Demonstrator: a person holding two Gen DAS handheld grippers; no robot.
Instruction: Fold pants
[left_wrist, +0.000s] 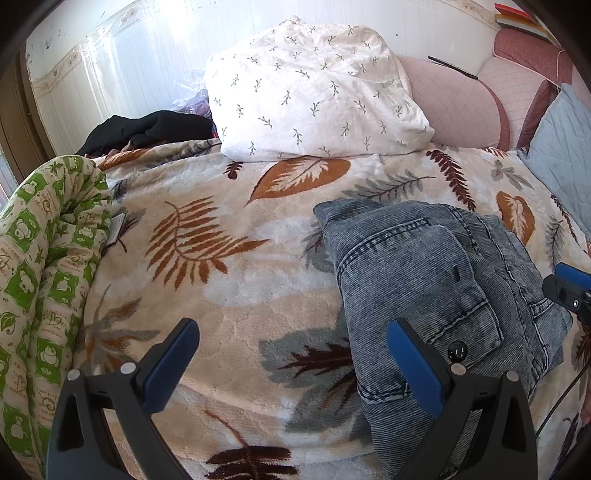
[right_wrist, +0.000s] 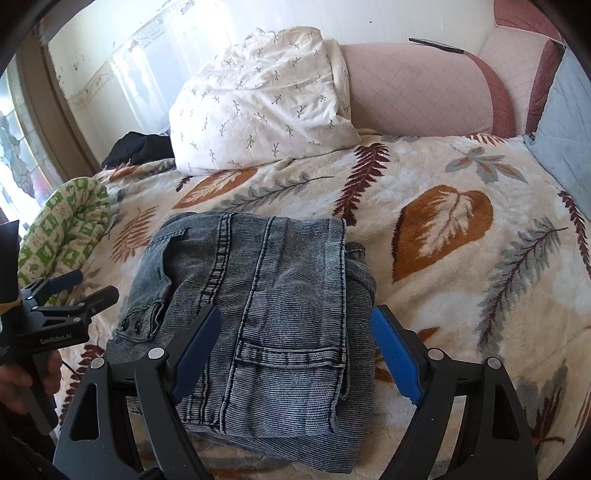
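The grey-blue denim pants (right_wrist: 273, 295) lie folded into a compact stack on the leaf-patterned blanket (right_wrist: 443, 229). In the left wrist view the pants (left_wrist: 436, 280) sit to the right. My left gripper (left_wrist: 291, 332) stands open above the blanket just left of the stack, nothing between its blue pads. My right gripper (right_wrist: 295, 317) hangs open over the near part of the stack, its fingers spread wider than the fold and not pressing on it. The left gripper (right_wrist: 74, 288) also shows at the left edge of the right wrist view, held by a hand.
A white leaf-print pillow (left_wrist: 314, 92) lies at the back, with pink cushions (left_wrist: 458, 107) behind it. A green patterned quilt roll (left_wrist: 48, 258) lines the left side. Dark clothing (left_wrist: 147, 129) lies at the back left. A blue-grey cushion (left_wrist: 565, 155) sits right.
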